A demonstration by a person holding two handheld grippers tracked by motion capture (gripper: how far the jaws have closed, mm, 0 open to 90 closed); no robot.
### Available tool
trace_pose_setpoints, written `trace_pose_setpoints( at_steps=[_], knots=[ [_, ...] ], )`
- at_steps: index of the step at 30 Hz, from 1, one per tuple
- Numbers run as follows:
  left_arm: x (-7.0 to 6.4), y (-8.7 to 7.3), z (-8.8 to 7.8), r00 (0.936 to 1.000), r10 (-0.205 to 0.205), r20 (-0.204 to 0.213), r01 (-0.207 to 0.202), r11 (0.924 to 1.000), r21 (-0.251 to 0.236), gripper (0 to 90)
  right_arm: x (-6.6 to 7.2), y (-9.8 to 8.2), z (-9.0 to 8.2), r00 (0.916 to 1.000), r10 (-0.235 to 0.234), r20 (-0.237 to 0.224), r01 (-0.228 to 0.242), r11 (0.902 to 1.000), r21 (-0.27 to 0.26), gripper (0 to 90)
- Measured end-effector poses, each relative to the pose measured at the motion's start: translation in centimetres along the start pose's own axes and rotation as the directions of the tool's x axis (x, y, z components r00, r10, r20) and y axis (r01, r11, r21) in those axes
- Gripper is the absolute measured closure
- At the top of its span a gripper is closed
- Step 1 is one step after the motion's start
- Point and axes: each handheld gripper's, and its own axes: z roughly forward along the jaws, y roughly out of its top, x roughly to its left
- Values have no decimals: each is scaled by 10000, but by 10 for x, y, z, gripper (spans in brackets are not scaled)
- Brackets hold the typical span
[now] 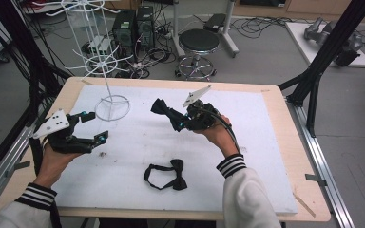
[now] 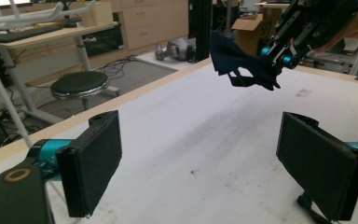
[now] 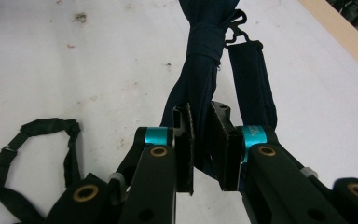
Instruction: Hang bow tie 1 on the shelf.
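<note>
right gripper (image 1: 178, 124) raised, clamped on navy bow tie (image 1: 164, 110); left gripper (image 1: 95, 127) level, agape

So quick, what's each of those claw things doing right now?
Left gripper: open, holding nothing.
Right gripper: closed on a dark bow tie, lifted off the table.

held bow tie (image 1: 164, 110): above mat centre | second bow tie (image 1: 166, 175): near edge | wire stand (image 1: 105, 71): far left

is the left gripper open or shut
Open: the left gripper has its jaws standing wide apart over the white mat, nothing between them.
</note>
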Motion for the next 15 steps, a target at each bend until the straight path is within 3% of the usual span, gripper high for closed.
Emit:
trace_pose_setpoints(
  at_steps=[6,9,10,12,15],
  knots=[
    [0,18,8,9972,-199,725,202,9998,-25,146,9,2,-10,9977,-633,-238,626,9977,-275,812],
    [-2,28,14,9943,-105,1059,90,9999,146,147,12,2,-12,9966,-751,-350,739,9967,-348,812],
    [-3,31,17,9925,-83,1222,55,9997,231,146,15,4,-14,9934,-1084,-371,1067,9933,-443,812],
    [-4,37,22,9881,-145,1531,98,9995,314,147,16,4,-15,9924,-1162,-413,1142,9923,-471,813],
    [-8,46,30,9813,-131,1923,46,9990,444,147,24,6,-19,9840,-1670,-615,1623,9839,-742,814]
  ],
)
